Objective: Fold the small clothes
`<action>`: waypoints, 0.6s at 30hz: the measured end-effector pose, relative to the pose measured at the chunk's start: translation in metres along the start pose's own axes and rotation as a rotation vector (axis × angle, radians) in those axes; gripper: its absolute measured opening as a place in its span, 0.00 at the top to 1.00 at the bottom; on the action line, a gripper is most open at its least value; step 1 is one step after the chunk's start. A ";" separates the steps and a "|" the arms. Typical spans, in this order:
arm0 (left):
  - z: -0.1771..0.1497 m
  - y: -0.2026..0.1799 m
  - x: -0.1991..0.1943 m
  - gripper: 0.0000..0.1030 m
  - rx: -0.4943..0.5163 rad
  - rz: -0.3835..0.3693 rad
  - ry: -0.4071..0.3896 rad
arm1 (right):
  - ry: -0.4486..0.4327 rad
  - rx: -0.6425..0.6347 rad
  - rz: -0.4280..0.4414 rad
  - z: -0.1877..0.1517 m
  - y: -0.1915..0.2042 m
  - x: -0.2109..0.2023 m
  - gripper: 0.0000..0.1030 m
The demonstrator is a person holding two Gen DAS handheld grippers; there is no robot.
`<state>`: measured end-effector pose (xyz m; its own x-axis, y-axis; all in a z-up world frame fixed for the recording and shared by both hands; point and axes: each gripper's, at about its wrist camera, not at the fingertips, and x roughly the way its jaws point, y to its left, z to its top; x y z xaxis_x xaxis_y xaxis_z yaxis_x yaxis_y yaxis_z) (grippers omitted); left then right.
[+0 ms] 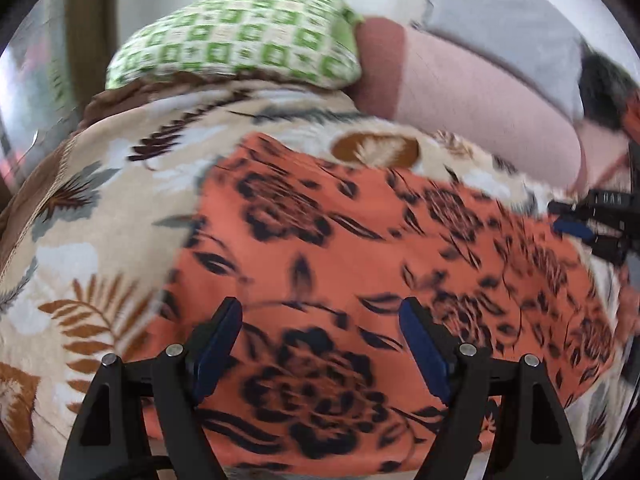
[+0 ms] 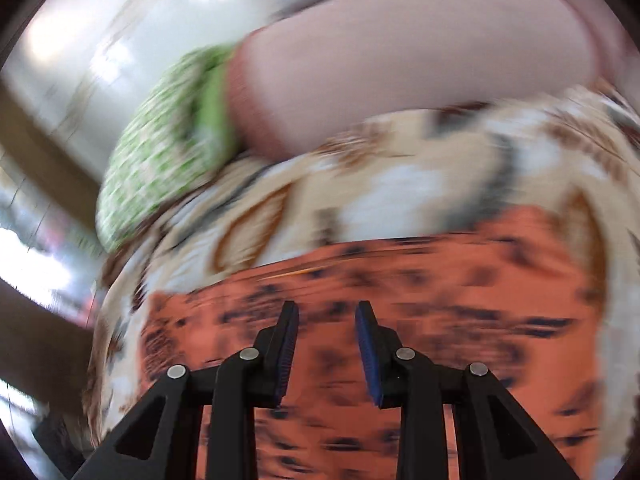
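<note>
An orange garment with a black flower print lies spread flat on a beige leaf-patterned bedspread. My left gripper is open wide and empty, hovering just above the garment's near part. My right gripper is open with a narrower gap and empty, also above the orange garment; this view is motion-blurred. The right gripper also shows at the right edge of the left wrist view, over the garment's far right edge.
A green-and-white checked pillow lies at the head of the bed, with a pink pillow and a grey pillow to its right. The green pillow and pink pillow show in the right view. A white wall stands behind.
</note>
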<state>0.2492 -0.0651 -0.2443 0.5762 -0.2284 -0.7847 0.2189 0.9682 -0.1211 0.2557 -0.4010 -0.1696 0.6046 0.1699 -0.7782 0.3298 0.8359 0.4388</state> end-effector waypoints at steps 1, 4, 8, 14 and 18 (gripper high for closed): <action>-0.002 -0.008 0.005 0.20 0.028 0.011 0.020 | -0.011 0.040 -0.021 0.004 -0.020 -0.002 0.68; -0.008 -0.020 0.019 0.12 0.097 0.070 0.066 | -0.046 0.142 -0.081 0.018 -0.072 0.001 0.68; -0.013 -0.035 0.032 0.03 0.183 0.140 0.060 | -0.013 0.260 -0.114 0.028 -0.120 0.030 0.68; -0.016 -0.030 0.036 0.00 0.162 0.123 0.048 | -0.083 0.214 -0.129 0.029 -0.113 -0.003 0.68; -0.020 -0.031 0.034 0.00 0.162 0.123 0.029 | -0.067 0.170 -0.002 -0.002 -0.092 -0.044 0.68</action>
<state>0.2462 -0.1003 -0.2797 0.5844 -0.1040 -0.8048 0.2730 0.9592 0.0742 0.1977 -0.4847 -0.1770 0.6490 0.1278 -0.7500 0.4457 0.7350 0.5110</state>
